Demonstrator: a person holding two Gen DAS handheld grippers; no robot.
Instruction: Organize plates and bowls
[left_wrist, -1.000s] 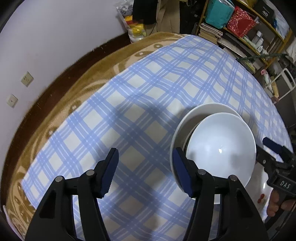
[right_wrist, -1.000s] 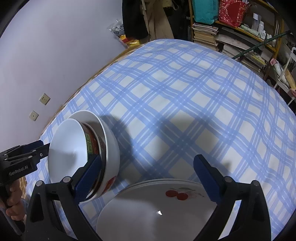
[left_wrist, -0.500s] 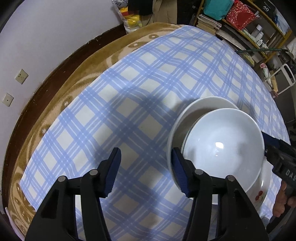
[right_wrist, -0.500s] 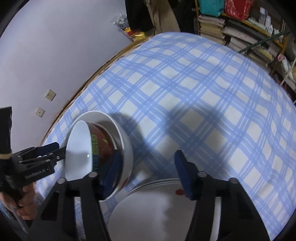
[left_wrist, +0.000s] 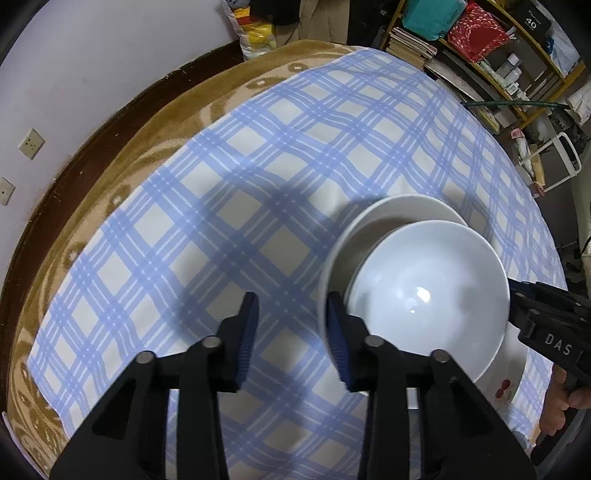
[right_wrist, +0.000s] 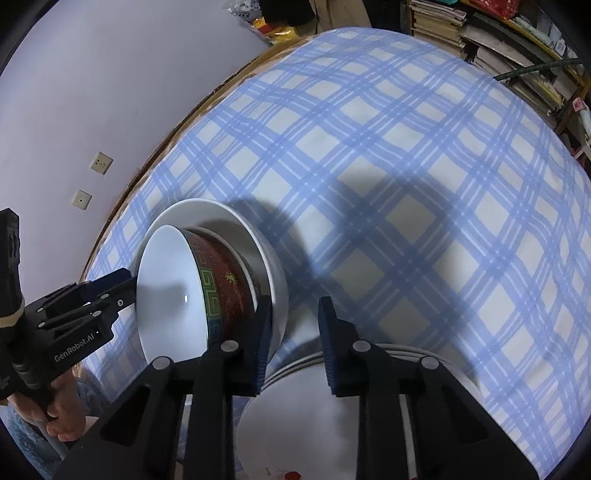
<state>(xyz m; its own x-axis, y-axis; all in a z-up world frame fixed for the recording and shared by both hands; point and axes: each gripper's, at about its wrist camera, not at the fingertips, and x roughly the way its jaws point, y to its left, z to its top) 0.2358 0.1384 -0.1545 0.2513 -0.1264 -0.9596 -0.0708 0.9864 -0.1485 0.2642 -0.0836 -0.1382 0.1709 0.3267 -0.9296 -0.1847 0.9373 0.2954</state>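
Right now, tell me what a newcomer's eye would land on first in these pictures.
The nested bowls on the blue plaid tablecloth stand out: a red patterned bowl tilted inside a larger white bowl. The left gripper and right gripper flank the stack from opposite sides, jaws closing, each with one pad beside the white bowl's rim. White plates lie just beside the stack.

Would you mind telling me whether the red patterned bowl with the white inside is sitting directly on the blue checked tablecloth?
No, the red patterned bowl is nested inside a larger plain white bowl, which keeps it off the blue checked tablecloth.
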